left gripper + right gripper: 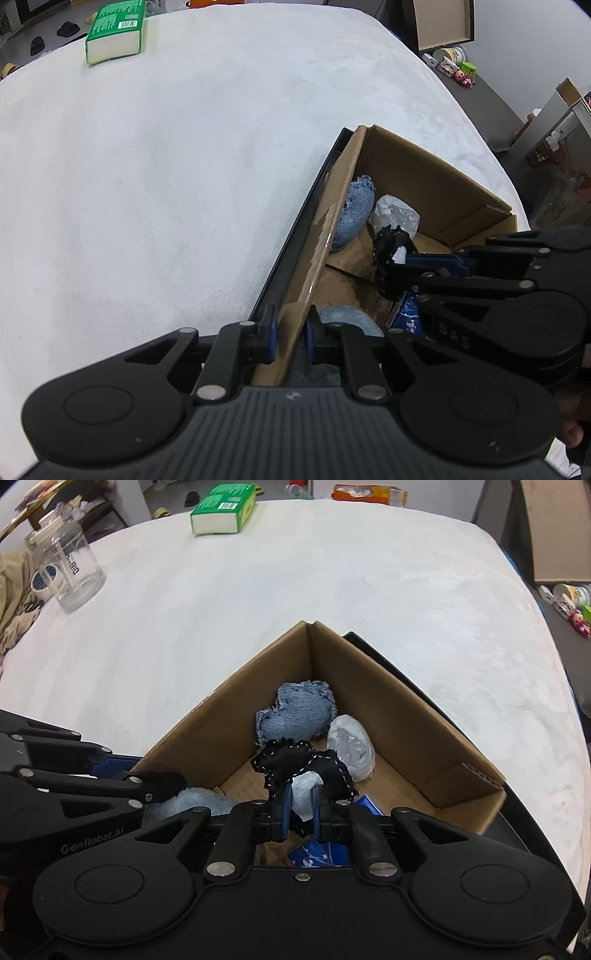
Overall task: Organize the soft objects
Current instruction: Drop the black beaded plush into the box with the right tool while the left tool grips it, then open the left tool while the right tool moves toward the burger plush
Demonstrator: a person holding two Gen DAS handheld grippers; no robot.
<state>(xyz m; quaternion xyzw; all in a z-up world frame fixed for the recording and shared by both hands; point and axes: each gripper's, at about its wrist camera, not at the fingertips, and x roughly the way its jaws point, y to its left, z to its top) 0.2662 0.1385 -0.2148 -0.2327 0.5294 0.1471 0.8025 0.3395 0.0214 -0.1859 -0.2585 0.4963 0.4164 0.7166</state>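
Cardboard box (402, 716) wall is being pinched by the left gripper (290, 334), steadying it; the right gripper (301, 812) is clamping a black stitched fabric piece (295, 762) above the box floor.

Matt corrugated cardboard box (388, 716), frayed denim patch (295, 712), crinkly glossy plastic bag (352, 744)

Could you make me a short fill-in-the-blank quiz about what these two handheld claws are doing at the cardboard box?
1. The left gripper is clamped on the brown cardboard box's ____.
2. The right gripper holds a black stitched fabric piece with a ____ tag.
3. The blue denim patch lies ____ the box.
4. The green-wrapped rectangular pack sits on the ____ tablecloth.

Missing words: wall; white; inside; white
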